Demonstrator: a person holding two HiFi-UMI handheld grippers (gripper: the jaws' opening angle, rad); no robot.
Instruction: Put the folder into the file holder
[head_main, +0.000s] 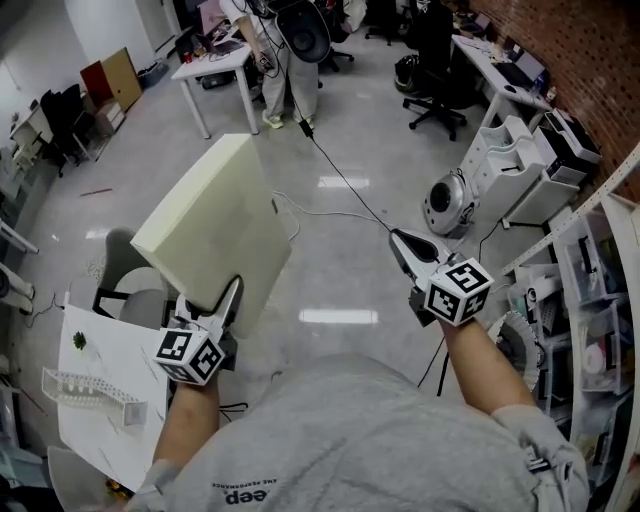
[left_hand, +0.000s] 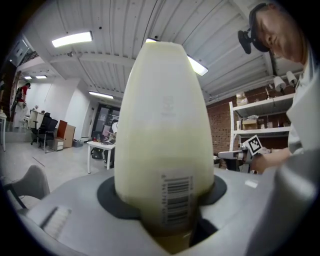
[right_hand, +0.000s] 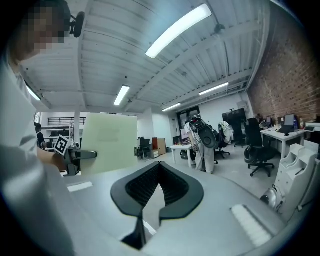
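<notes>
A thick cream folder (head_main: 215, 225) is held up over the floor, tilted, with my left gripper (head_main: 215, 305) shut on its lower edge. In the left gripper view the folder (left_hand: 165, 125) fills the middle, its barcoded spine pinched between the jaws. My right gripper (head_main: 400, 243) hovers apart to the right, shut with its tips touching and nothing held; its own view shows the tips meeting (right_hand: 159, 165) and the folder (right_hand: 109, 142) off to the left. A white perforated file holder (head_main: 90, 392) stands on the white table at lower left.
The white table (head_main: 110, 340) is by my left side, with a grey chair (head_main: 130, 265) behind it. A black cable (head_main: 340, 175) crosses the floor. A person (head_main: 285, 70) stands by a far table. Shelving (head_main: 600, 300) and a round white device (head_main: 450, 205) line the right.
</notes>
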